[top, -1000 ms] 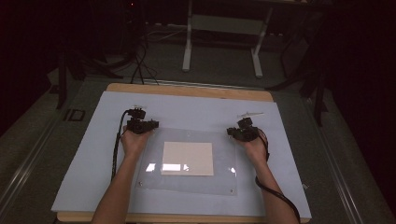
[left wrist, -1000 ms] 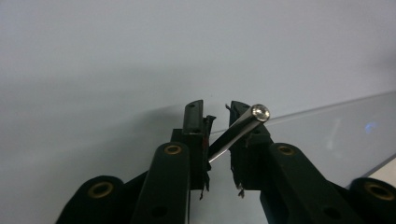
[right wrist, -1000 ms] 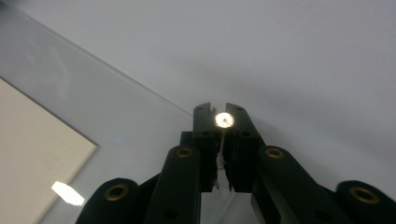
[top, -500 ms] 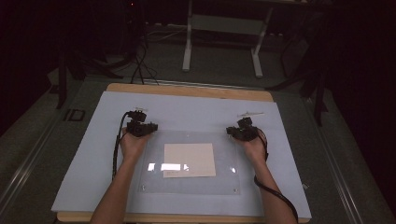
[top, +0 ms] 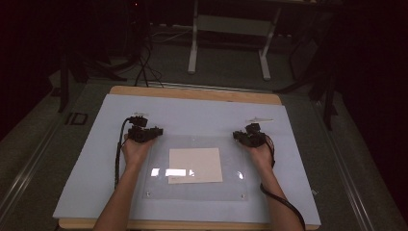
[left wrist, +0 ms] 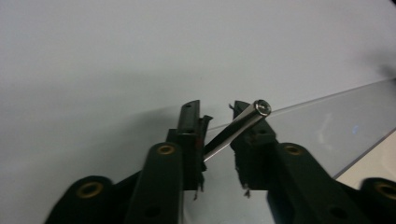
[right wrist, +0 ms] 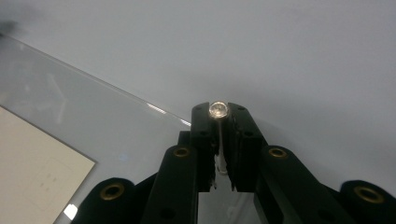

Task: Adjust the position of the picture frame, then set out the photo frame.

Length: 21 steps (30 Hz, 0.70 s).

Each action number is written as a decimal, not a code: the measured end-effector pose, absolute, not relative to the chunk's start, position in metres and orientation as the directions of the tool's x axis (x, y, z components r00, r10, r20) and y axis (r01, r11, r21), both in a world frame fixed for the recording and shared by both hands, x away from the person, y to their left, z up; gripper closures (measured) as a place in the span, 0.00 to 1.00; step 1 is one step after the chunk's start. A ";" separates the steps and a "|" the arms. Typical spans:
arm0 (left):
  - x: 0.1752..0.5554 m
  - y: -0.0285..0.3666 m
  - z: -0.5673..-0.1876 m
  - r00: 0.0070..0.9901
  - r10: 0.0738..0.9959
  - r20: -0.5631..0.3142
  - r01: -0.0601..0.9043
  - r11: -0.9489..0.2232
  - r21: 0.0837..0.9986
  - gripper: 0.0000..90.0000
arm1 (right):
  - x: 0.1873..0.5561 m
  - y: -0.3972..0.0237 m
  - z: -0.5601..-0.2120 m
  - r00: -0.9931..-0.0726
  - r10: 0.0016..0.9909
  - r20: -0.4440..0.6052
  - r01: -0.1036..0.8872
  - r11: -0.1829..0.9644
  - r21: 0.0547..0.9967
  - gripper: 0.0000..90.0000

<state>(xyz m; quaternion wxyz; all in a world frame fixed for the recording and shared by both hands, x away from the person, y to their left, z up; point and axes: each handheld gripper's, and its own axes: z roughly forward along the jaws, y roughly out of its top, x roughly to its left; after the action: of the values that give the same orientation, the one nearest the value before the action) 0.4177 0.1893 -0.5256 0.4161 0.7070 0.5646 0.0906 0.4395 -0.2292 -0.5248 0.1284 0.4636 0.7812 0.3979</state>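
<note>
With its jaws just having opened, the left gripper point(left wrist: 215, 122) lets a metal standoff point(left wrist: 236, 129) lean loose at centre frame over the clear panel point(top: 197, 190), while the right gripper point(right wrist: 219, 116) clamps another standoff point(right wrist: 218, 110); seating both in the corner holes likely comes next.

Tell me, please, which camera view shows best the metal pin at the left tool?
The left gripper view. There the metal pin lies tilted across the gap of the left tool, whose jaws have just been opening, with its round head clear. In the high view the left tool is too small to make out the pin.
</note>
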 end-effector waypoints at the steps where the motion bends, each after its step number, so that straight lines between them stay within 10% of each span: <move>1: 0.416 0.191 -0.524 0.348 0.879 -0.327 0.712 -0.020 0.702 0.74 | 0.440 -0.229 -0.525 -0.537 0.827 0.167 0.622 0.255 0.741 0.91; 12: 0.403 0.203 -0.524 0.410 0.855 -0.319 0.626 -0.010 0.780 0.59 | 0.439 -0.230 -0.528 -0.534 0.827 0.175 0.623 0.245 0.743 0.91; 21: 0.395 0.198 -0.526 0.434 0.866 -0.247 0.578 -0.057 0.814 0.79 | 0.438 -0.230 -0.530 -0.527 0.829 0.185 0.627 0.233 0.743 0.91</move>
<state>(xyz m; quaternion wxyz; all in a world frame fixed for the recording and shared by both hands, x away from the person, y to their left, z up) 0.3955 0.1977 -0.5257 0.4614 0.7101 0.5083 0.1564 0.4383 -0.2300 -0.5303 0.1252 0.4697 0.7752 0.4033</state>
